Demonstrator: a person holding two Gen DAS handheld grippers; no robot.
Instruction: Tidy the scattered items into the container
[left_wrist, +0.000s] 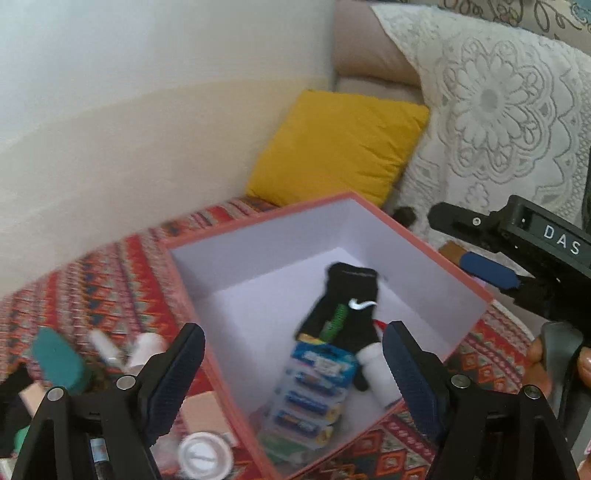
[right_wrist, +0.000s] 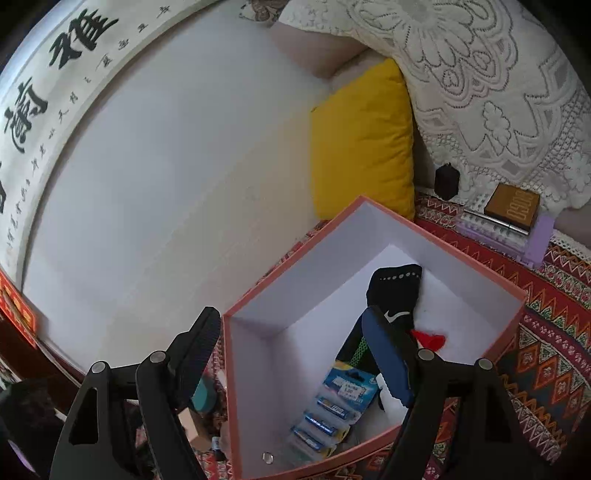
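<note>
Our left gripper (left_wrist: 293, 356) and right gripper (right_wrist: 291, 349) hover above the pink box (left_wrist: 258, 221), both spread wide and holding nothing. A black sock (left_wrist: 345, 295), battery pack (left_wrist: 314, 387) and white bottle (left_wrist: 376, 369) already lie inside. We judge the left should swing toward the teal item (left_wrist: 59, 360) and white cap (left_wrist: 203, 456) outside the box; blur obscures both.
</note>
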